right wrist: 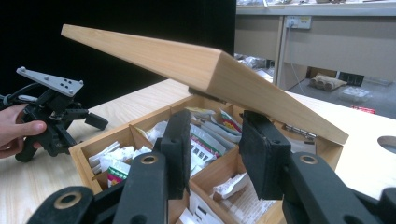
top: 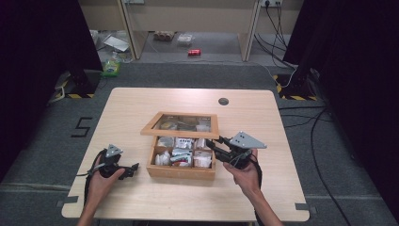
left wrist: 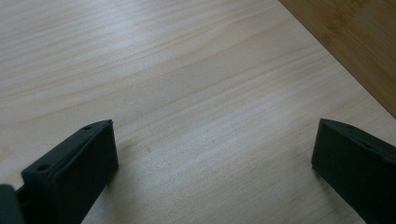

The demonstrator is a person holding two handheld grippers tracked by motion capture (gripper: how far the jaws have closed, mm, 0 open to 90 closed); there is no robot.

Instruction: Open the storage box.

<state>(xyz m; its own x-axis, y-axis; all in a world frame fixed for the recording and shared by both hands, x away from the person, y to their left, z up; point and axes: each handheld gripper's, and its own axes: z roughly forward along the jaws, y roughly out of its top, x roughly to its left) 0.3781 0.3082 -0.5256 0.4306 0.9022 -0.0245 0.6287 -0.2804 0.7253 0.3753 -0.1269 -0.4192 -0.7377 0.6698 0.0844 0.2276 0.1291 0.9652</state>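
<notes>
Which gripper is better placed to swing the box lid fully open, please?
Probably the right gripper: its jaws sit under the raised lid. The left gripper waits open over the table, beside the box.

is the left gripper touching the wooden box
Apart. In the high view the left gripper sits left of the wooden box with bare table between them; the left gripper view shows tabletop between jaws and box.

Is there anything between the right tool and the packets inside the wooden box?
Nothing visible. The lid is tilted up above the right tool, and the packets lie open beyond its tips in the wooden box.
</notes>
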